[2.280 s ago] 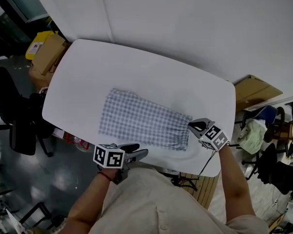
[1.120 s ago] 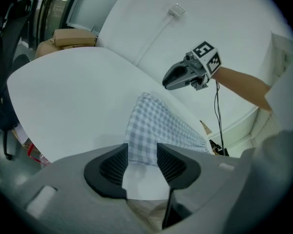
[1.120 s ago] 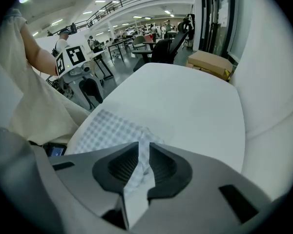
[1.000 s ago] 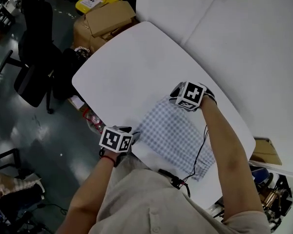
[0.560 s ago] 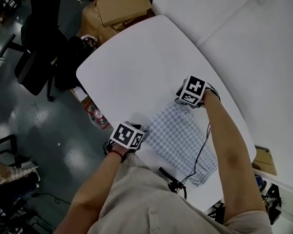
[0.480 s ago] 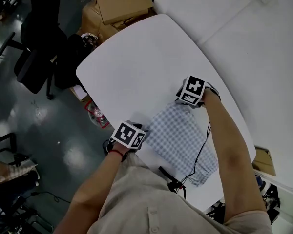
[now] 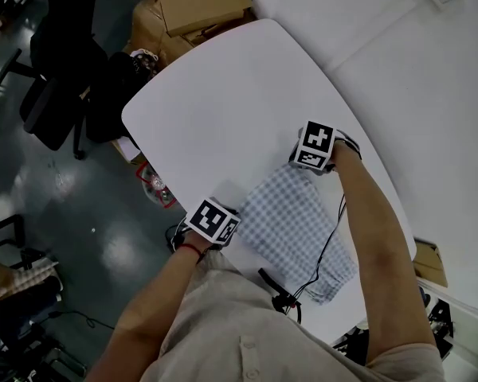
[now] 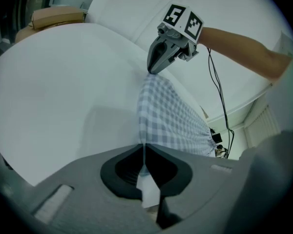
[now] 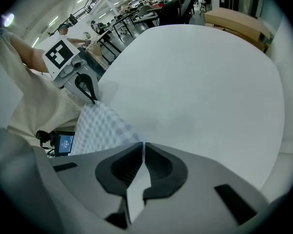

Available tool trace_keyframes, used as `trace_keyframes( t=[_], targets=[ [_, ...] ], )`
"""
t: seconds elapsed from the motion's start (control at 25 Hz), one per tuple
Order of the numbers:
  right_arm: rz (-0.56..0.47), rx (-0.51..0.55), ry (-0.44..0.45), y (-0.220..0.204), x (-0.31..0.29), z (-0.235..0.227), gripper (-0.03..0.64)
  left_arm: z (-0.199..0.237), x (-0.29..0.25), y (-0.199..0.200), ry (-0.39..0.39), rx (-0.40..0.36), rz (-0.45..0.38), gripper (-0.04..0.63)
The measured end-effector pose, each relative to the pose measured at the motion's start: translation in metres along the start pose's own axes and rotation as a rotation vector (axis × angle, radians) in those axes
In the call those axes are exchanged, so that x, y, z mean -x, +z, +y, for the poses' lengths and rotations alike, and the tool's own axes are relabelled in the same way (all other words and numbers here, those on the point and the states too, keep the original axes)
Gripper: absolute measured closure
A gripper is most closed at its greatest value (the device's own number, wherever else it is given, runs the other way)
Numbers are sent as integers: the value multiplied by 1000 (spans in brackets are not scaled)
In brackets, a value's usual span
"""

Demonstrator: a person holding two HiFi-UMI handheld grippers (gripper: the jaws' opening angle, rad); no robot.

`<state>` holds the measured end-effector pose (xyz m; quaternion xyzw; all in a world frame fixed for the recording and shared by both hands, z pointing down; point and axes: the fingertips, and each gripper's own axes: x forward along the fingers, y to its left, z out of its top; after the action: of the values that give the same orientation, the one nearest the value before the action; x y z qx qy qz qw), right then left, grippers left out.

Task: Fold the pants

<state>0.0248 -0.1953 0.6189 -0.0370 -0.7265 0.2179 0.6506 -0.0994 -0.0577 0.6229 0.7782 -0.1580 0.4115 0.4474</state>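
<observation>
The blue-and-white checked pants (image 7: 291, 229) lie flat on the white table (image 7: 223, 102), near its front edge. My left gripper (image 7: 236, 223) sits at the near corner of the pants' end, and its jaws have just been closing; they are shut on the fabric corner (image 8: 144, 143). My right gripper (image 7: 301, 169) is at the far corner of the same end. Its jaws have just been closing too and pinch the cloth edge (image 9: 136, 139). Each gripper shows in the other's view: the right gripper (image 8: 150, 72) and the left gripper (image 9: 94, 100), both tips down on the pants.
Cardboard boxes (image 7: 199, 2) and a dark office chair (image 7: 60, 70) stand on the floor beyond the table's far left end. A black cable (image 7: 328, 245) hangs from the right arm across the pants. A white wall (image 7: 398, 70) runs along the table's right side.
Both grippers have gone from the waistband side to the two corners of the pants' other end and sunk onto the cloth. Over the last half second they have barely moved.
</observation>
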Motion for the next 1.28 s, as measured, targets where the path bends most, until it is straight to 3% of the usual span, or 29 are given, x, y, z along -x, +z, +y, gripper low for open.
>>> trace_keyframes(
  t=[0.2,0.56,0.76,1.0,1.28],
  targets=[
    [-57,-7,-62,-1,13,-12,591,7,15,3,-3,24,-16,572],
    [-240,68,-285,58,61,-48,591,78,80,47,173,-28,-44,572],
    [-353,70,-359,89,100,-61,591,96,127,74,231,-57,-78,572],
    [-474,83,-434,100,153,-53,591,75,178,100,296,-189,-106,572],
    [-565,75,-486,65,201,-23,591,8,202,121,300,-345,-102,572]
  ],
)
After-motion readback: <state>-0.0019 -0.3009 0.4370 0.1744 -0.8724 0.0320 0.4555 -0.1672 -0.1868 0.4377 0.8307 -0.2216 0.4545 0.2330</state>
